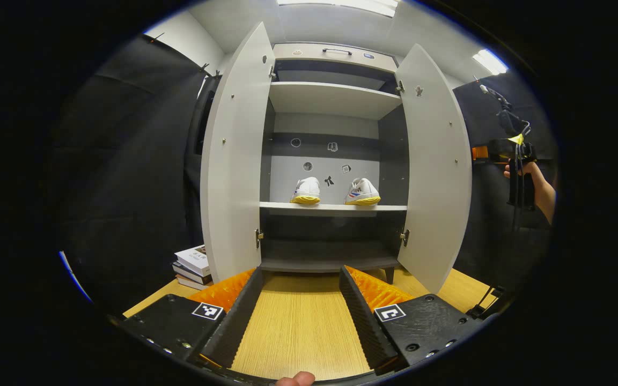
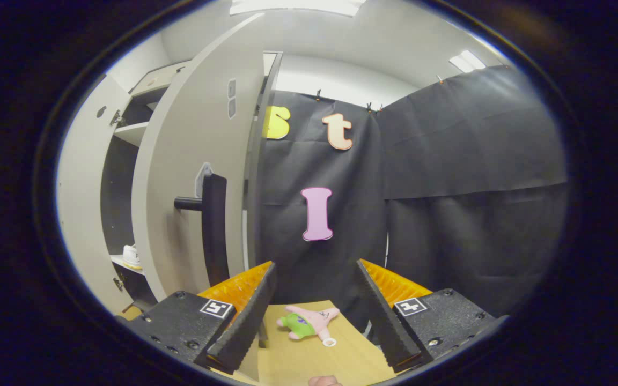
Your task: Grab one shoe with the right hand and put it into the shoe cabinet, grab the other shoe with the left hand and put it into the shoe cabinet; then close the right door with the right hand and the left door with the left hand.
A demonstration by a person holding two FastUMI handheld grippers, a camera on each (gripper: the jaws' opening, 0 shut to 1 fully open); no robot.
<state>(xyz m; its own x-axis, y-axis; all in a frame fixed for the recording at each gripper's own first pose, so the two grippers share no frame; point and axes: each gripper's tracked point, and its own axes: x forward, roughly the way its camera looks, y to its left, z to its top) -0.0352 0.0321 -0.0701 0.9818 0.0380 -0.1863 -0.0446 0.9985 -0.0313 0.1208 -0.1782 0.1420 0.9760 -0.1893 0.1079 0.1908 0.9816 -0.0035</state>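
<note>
Both white yellow-soled shoes (image 1: 335, 192) sit on the grey cabinet's middle shelf; right gripper (image 2: 314, 311), fingers apart and empty, should press the right door's (image 2: 196, 177) dark handle (image 2: 213, 225) at ten o'clock squarely.

Right shoe (image 2: 131, 256): in the right gripper view the right door (image 2: 196, 177) is covering all but its heel end.
Stack of books (image 1: 193, 265): the left door (image 1: 231, 161) is hiding its right part; cover print is too small to tell.
Stickers on the cabinet's back panel (image 1: 319, 161): too small to make out.
Right gripper (image 1: 515, 155), far off in the left gripper view: its fingers are lying too small and dark to tell their spread.
Fingertip (image 1: 297, 379): the lower edge is cutting it off.
</note>
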